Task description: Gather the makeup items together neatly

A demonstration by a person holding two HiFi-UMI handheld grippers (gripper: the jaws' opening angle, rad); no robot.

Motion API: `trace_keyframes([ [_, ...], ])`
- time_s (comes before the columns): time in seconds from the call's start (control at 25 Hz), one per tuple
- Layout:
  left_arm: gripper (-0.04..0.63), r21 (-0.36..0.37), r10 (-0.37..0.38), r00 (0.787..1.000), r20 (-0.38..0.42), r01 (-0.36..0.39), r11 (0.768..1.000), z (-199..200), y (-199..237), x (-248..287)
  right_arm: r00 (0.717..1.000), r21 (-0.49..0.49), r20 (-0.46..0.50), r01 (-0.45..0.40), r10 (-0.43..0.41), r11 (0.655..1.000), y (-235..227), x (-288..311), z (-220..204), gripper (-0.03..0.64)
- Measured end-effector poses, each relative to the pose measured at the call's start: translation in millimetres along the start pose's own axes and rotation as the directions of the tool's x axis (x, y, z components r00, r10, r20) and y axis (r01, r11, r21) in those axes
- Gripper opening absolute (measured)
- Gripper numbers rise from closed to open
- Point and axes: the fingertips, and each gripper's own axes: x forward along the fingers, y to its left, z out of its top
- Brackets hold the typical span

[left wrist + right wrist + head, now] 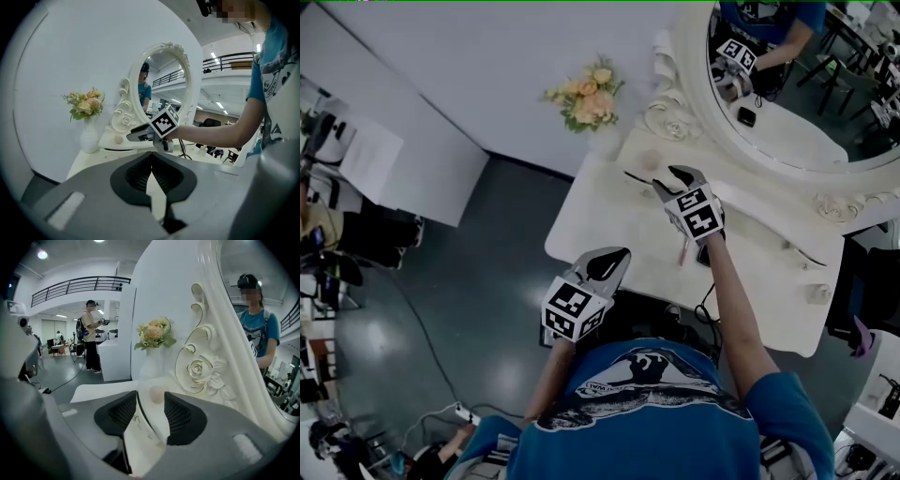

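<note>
Nothing legible; print on the shirt (pixel 647 394) is too blurred.

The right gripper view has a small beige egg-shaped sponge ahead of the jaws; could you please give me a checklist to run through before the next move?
1. Right gripper jaws apart, pads pressing nothing: ok.
2. Small beige egg-shaped sponge in line with the gap, farther along the white dressing table: ok.
3. Thin black stick on the table by the right jaw tips, clear of the closing path: cannot tell.
4. Left gripper shut, empty, apart from the right one: ok.
5. White vase of flowers standing apart from both grippers: ok.
</note>
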Motion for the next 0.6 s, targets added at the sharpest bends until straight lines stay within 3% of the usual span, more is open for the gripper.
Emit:
trace_keyframes([
  [0.28,0.012,-0.005,-0.025,1.000,0.002,0.025,1.000,-1,39,-15,0.996,0.015,-0.075,0.058,-0.057,0.998,-5,46,3,0.172],
  [0.44,0.012,-0.009,-0.027,1.000,0.006,0.028,1.000,0,55,-24,0.983,-0.010,-0.129,0.128,-0.129,0.992,-16,63,-1,0.126],
  [0.6,0.012,-0.012,-0.024,1.000,-0.001,0.024,1.000,-2,70,-31,0.979,0.002,-0.142,0.149,-0.147,0.989,-19,66,-4,0.080],
])
